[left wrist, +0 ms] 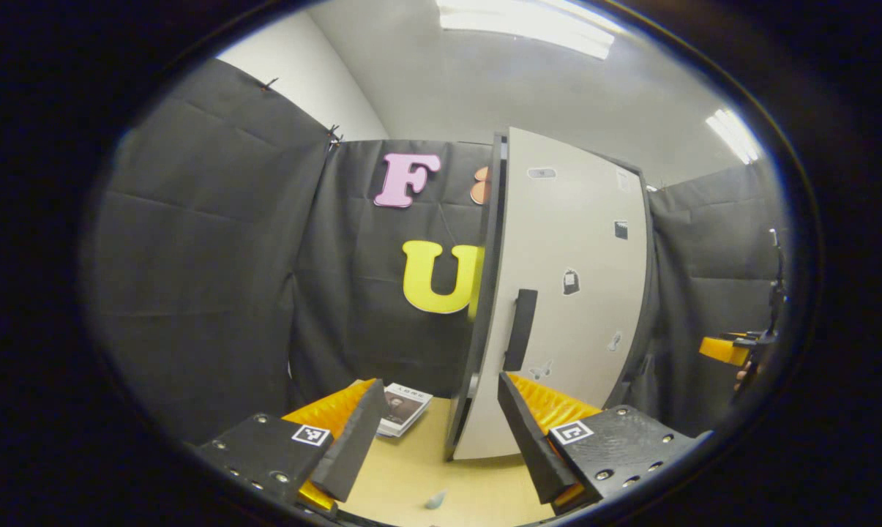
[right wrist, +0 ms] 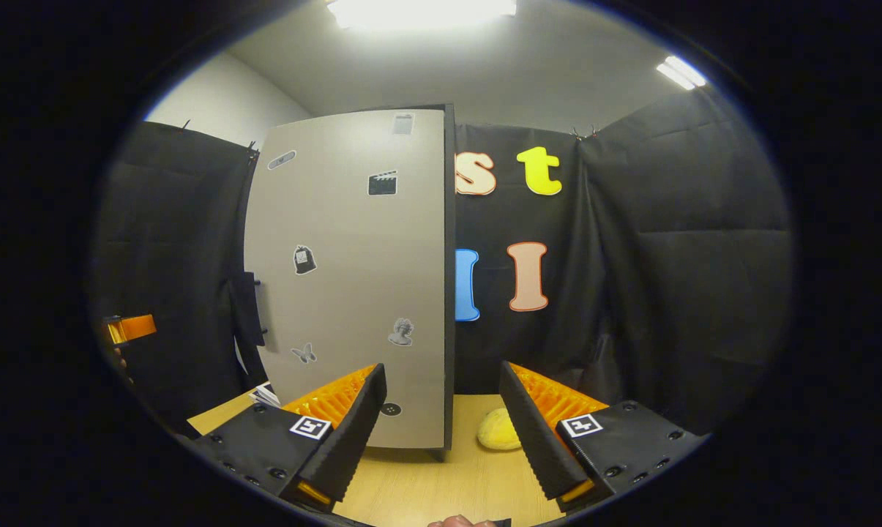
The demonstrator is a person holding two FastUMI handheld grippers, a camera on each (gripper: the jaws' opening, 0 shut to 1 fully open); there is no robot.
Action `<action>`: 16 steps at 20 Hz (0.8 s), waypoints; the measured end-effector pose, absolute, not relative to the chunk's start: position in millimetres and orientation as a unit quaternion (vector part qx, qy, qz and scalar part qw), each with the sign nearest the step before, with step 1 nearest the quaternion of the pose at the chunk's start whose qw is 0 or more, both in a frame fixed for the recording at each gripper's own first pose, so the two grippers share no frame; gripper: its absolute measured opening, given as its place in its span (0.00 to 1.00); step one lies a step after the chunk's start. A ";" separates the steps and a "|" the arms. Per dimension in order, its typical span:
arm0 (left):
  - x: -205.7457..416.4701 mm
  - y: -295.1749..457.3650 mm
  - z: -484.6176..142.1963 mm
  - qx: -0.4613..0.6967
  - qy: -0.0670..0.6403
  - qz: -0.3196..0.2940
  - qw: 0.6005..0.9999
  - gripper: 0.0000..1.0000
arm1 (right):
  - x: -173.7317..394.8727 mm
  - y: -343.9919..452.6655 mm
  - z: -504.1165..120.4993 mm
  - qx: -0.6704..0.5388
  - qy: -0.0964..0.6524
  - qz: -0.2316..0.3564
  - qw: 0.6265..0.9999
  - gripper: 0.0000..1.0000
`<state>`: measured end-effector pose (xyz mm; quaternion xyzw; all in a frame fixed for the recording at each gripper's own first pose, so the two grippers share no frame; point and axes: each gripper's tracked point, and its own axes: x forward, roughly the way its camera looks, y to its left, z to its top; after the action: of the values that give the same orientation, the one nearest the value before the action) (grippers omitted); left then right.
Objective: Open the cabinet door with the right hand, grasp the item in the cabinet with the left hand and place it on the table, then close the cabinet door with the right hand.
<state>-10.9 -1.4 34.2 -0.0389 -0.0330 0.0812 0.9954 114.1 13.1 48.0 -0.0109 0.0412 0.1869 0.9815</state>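
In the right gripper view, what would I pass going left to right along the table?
Stack of printed booklets → tall grey cabinet with small stickers on its door → round yellow object on the wooden table.

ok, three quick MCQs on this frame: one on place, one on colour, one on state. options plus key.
1. Where does the booklet lie?
A. on the table left of the cabinet
B. on top of the cabinet
C. between a gripper's fingers

2. What colour is the door handle?
A. white
B. black
C. yellow

3. How do the right gripper fingers stand?
A. shut on the handle
B. shut on the yellow item
C. open, holding nothing

Key: 1 A, it rests on the table beside the cabinet door. 2 B, a dark bar against the pale door. 3 C, there is a wide gap with table between the fingers.
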 end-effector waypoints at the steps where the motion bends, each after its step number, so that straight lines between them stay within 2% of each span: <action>1: -9.2 0.4 34.6 -0.034 -0.033 0.075 0.996 0.93 | 113.3 11.0 47.5 -0.007 0.044 0.180 0.983 0.98; 7: -1.8 8.2 26.1 -0.037 -0.031 0.052 0.997 0.93 | 114.3 8.7 39.4 0.006 0.060 0.151 0.987 0.98; 11: 5.0 26.4 12.9 -0.019 -0.016 0.056 0.998 0.93 | 111.7 8.1 28.5 0.001 0.068 0.154 0.986 0.98; 16: 12.2 43.0 3.7 -0.021 -0.014 0.051 0.998 0.93 | 108.5 -7.0 24.9 0.006 0.067 0.113 0.991 0.98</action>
<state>12.2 43.0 3.7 -0.0212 -0.0138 0.0513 0.9984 108.5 -7.0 24.9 0.0061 0.0669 0.1128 0.9913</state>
